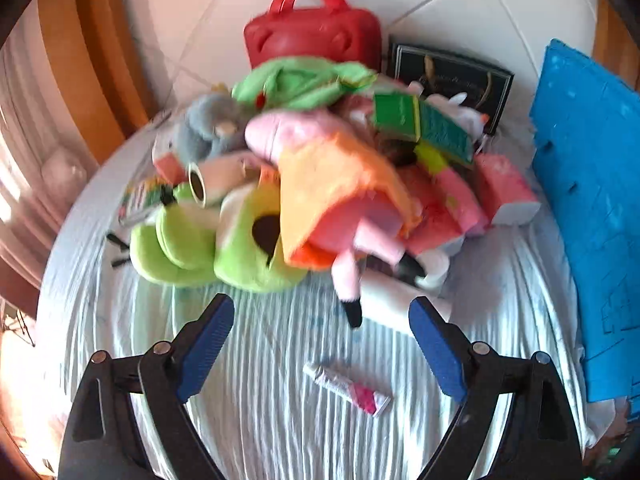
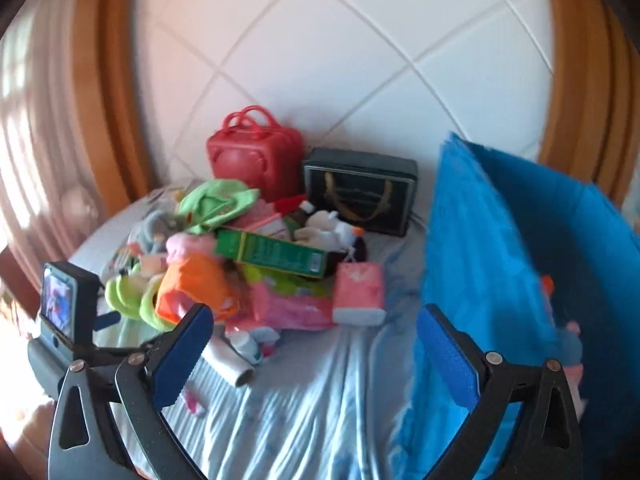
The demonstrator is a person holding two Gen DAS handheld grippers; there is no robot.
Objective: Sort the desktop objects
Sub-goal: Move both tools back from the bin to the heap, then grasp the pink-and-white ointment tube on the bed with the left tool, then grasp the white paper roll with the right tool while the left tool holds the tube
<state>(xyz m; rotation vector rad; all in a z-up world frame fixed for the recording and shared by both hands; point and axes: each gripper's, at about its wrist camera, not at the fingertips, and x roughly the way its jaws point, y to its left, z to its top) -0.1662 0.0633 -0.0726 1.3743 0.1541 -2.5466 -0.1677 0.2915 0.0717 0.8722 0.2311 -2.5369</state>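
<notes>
So we've got a big messy pile (image 1: 320,168) of stuff heaped on a pale striped sheet (image 1: 260,420), and both of our grippers are hanging over it with nothing in them. The left gripper (image 1: 322,320) has its jaws spread wide, and the closest thing to them is the pink toy (image 1: 320,184) in the orange dress, whose black-tipped leg (image 1: 352,304) dangles down right into the gap between the jaws, not touching either one as far as we can tell. A small pink-and-white tube (image 1: 348,390) lies on the sheet by itself, nearer the camera than the pile and roughly between the two blue pads. The right gripper (image 2: 316,326) is also spread open and empty; in front of it are a white bottle (image 2: 232,360) lying on its side near the left jaw and a pink pack (image 2: 358,294) a bit further back, neither one between the pads. A long green box (image 2: 272,256) sits across the top of the heap. Behind it all stand a red case (image 2: 256,152) and a dark bag (image 2: 360,190) against the white wall, and a blue bin (image 2: 500,248) sits off to the right, just beside the right jaw. Everything's pretty blurry, though.
</notes>
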